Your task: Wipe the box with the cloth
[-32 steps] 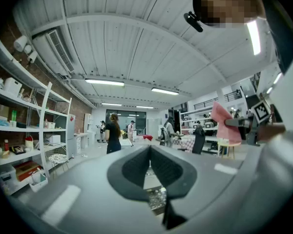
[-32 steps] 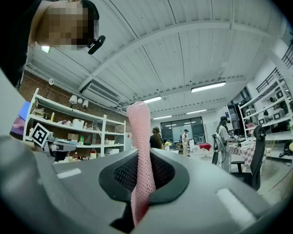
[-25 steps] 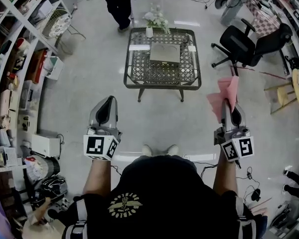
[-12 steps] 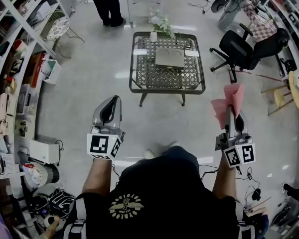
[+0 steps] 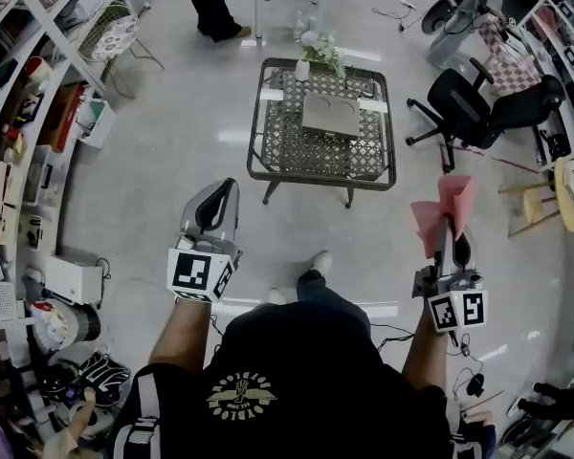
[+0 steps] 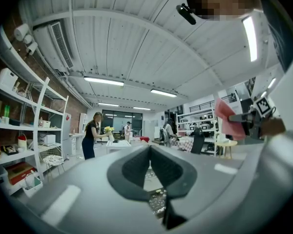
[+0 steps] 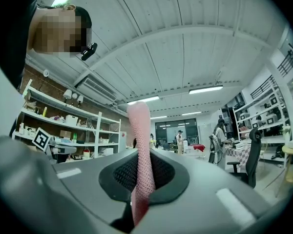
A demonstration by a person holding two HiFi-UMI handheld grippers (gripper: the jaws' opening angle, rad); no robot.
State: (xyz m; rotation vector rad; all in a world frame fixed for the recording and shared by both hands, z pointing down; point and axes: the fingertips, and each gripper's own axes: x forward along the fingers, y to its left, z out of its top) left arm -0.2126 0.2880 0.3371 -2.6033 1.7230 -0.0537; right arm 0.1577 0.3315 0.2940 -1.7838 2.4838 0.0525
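A flat grey box (image 5: 330, 115) lies on a low table with a metal lattice top (image 5: 287, 151), far ahead of both grippers in the head view. My right gripper (image 5: 450, 235) is shut on a pink cloth (image 5: 444, 213), which stands up out of its jaws. In the right gripper view the cloth (image 7: 139, 130) runs as a strip between the closed jaws of that gripper (image 7: 139, 167). My left gripper (image 5: 219, 191) is held at the left, shut with nothing in it; its jaws (image 6: 150, 152) meet at the tip. From there the cloth (image 6: 225, 122) shows at the right.
A vase of flowers (image 5: 311, 57) stands at the table's far edge. A black office chair (image 5: 478, 98) and a wooden stool (image 5: 553, 185) are at the right. Loaded shelves (image 5: 29, 113) line the left side. A person (image 5: 210, 3) stands beyond the table.
The table and box have drawn slightly closer and lower in the head view. The person beyond the table has shifted left. Both grippers keep their hold and pose.
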